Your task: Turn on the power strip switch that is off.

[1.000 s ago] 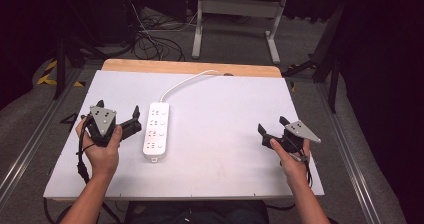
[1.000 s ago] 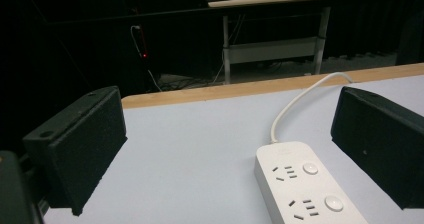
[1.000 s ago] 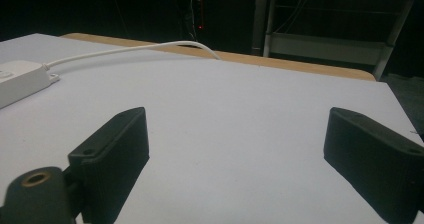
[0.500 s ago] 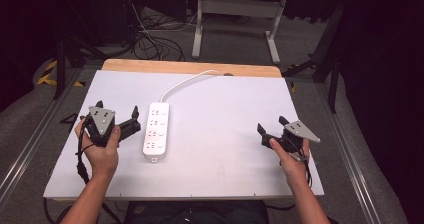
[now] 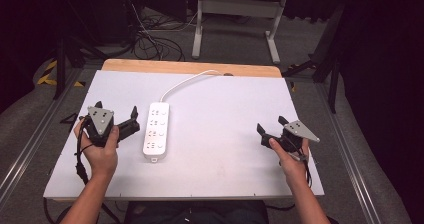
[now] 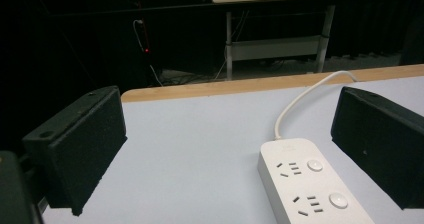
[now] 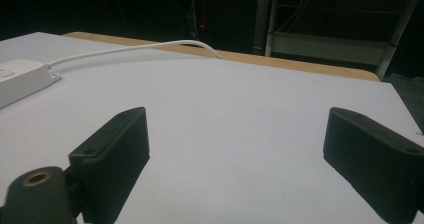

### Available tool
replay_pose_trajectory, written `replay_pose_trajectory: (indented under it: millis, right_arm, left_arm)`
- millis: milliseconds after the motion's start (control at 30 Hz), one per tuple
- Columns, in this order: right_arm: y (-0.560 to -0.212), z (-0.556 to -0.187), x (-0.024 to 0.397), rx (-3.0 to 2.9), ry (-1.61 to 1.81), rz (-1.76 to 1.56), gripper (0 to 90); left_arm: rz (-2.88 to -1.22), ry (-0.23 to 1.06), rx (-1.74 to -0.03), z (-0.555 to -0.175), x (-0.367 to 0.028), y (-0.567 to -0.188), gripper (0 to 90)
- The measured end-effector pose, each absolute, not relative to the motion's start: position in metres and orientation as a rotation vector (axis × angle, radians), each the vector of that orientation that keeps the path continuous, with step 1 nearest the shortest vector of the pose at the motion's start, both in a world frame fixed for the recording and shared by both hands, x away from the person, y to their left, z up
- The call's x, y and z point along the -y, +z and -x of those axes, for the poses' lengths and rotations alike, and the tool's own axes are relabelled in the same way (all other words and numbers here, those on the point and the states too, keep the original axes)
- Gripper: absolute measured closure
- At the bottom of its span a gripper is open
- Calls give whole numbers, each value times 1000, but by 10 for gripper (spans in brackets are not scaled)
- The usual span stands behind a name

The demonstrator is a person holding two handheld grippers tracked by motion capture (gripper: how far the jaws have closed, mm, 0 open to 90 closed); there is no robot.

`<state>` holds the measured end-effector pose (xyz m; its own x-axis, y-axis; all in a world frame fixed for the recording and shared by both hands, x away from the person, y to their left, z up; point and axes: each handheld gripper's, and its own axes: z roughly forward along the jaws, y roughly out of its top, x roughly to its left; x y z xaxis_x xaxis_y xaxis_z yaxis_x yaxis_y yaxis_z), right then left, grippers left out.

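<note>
White surface: table (image 5: 220, 114) with a pale wooden far edge, in a dark room.
Beyond: desk frame (image 5: 235, 14), floor cables (image 5: 150, 39).
Power strip (image 5: 156, 130): flat, left of centre, cord (image 5: 187, 81) running to the far edge.
Left gripper (image 5: 116, 116): jaws apart, just beside the strip.
Right gripper (image 5: 271, 126): jaws apart, well apart from it.
Writing: none legible.

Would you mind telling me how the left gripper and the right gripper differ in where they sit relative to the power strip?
The left gripper sits right beside the power strip, its nearer jaw close to the strip's edge; the right gripper rests far off across bare table. In the left gripper view the strip lies partly between the jaws; in the right gripper view it lies off to one side. Both are open, hand-held and hold nothing.
</note>
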<state>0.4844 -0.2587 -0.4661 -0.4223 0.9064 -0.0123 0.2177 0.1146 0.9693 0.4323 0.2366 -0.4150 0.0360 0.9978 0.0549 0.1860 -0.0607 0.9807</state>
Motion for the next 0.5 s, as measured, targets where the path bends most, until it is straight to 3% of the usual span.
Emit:
replay_pose_trajectory:
  millis: [500]
  right_arm:
    - [-468,-488,254,-1762,1346,-1094,116]
  left_arm:
    - [-1395,1128,-1315,-431,-241,-416,18]
